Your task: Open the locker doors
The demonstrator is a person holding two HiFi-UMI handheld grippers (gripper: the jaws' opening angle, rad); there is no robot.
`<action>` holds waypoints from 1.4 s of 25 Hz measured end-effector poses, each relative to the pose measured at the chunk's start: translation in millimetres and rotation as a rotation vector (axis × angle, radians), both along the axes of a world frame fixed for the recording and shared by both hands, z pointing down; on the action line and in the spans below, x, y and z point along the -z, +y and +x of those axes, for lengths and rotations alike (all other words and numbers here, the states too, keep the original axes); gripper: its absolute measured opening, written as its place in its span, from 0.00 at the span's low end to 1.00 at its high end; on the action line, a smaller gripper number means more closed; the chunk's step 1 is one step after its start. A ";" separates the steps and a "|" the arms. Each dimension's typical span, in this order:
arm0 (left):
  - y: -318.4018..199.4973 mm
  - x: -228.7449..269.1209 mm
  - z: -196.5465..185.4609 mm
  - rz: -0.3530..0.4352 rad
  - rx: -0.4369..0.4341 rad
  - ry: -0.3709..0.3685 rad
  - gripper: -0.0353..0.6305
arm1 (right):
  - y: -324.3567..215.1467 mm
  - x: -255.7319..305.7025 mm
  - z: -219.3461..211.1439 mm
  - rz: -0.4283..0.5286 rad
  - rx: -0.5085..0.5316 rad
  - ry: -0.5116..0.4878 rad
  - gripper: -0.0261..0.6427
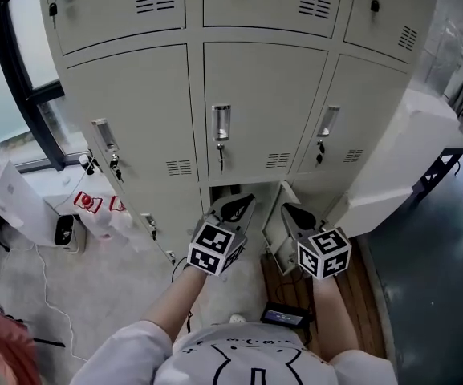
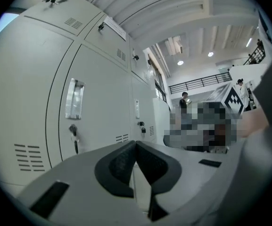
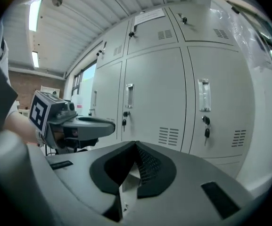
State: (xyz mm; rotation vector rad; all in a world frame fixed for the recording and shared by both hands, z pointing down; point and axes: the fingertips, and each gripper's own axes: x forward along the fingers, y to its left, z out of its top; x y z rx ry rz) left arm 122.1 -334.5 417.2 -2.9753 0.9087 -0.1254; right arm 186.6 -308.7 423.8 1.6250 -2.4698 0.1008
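Grey lockers [image 1: 263, 103] at 12 o'clock; left gripper [image 1: 237, 207] and right gripper [image 1: 297, 215] both pinched closed, empty, side by side.

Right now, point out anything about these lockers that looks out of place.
A bottom-row locker door stands swung open, while the middle-row doors above are shut, keys hanging in their locks. Nothing looks damaged or spilled.

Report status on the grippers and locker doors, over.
Left gripper shut, empty. Right gripper shut, empty. Middle-row doors closed, keys in place; one bottom door ajar. Nothing in the way.
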 end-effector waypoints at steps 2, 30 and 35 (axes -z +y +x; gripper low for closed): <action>-3.8 20.5 -4.1 0.032 0.015 0.004 0.08 | -6.9 25.6 -9.1 0.053 0.010 -0.030 0.03; -53.7 367.0 -74.8 0.478 0.162 0.209 0.08 | -68.7 414.7 -114.0 0.738 0.137 0.202 0.03; -60.2 406.6 -81.7 0.538 0.193 0.201 0.08 | -80.9 447.2 -122.7 0.782 0.126 0.246 0.03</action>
